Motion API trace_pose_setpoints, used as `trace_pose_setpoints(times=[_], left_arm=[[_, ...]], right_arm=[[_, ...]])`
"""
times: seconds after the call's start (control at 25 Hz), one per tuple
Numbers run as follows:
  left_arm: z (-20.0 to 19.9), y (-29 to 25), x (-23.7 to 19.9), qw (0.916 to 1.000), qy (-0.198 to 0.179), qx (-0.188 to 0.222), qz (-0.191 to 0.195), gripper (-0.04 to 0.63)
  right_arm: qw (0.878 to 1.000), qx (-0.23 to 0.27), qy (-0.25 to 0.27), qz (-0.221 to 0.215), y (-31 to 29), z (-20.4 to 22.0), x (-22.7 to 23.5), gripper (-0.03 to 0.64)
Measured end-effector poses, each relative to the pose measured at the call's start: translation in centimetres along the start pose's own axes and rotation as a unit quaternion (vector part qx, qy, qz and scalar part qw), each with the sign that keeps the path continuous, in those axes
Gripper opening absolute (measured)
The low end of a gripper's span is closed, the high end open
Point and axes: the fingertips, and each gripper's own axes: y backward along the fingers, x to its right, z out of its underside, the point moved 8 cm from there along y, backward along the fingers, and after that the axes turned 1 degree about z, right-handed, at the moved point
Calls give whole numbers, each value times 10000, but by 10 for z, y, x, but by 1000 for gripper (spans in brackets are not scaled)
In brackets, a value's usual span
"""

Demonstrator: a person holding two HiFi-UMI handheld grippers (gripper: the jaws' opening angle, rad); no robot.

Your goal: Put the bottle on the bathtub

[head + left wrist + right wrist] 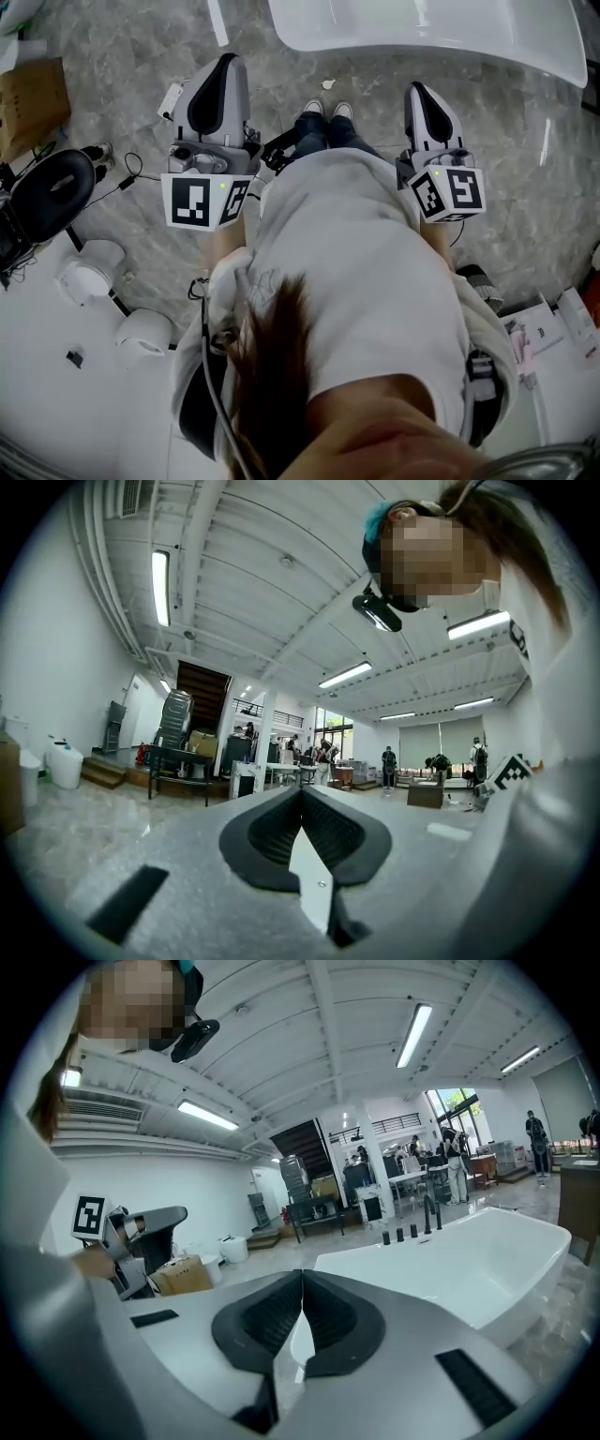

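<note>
The left tool [302,797] and right tool [302,1277] are each pressed together on nothing; ahead stands the white bathtub [459,1255]; no bottle shows in any view; presumably light and slippery, best pinched mid-body.

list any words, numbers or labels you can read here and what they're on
No words or numbers can be read.
Left marker cube: black-and-white square patterns, not text.
Right marker cube: the same kind of patterns, not text.
Small boxes at the head view's lower right: print too small to read.
Cardboard box: no print that can be made out.
</note>
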Motion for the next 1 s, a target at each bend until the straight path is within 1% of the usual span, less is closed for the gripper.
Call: trace_pose_setpoints(times=[0.24,0.48,0.72,1.0], left_arm=[[-9,5,14,9999,75,13,66,15],[-16,7,35,9996,119,-26,243,15],[-18,17,43,9994,216,-73,241,15],[-23,23,45,9997,140,23,194,15]], right_arm=[[9998,178,45,-37,9,-15,-6,14],[9990,453,-21,36,25,-27,-8,14],[9980,636,-25,34,37,-39,-9,14],[9970,767,-18,33,43,-45,-11,14]])
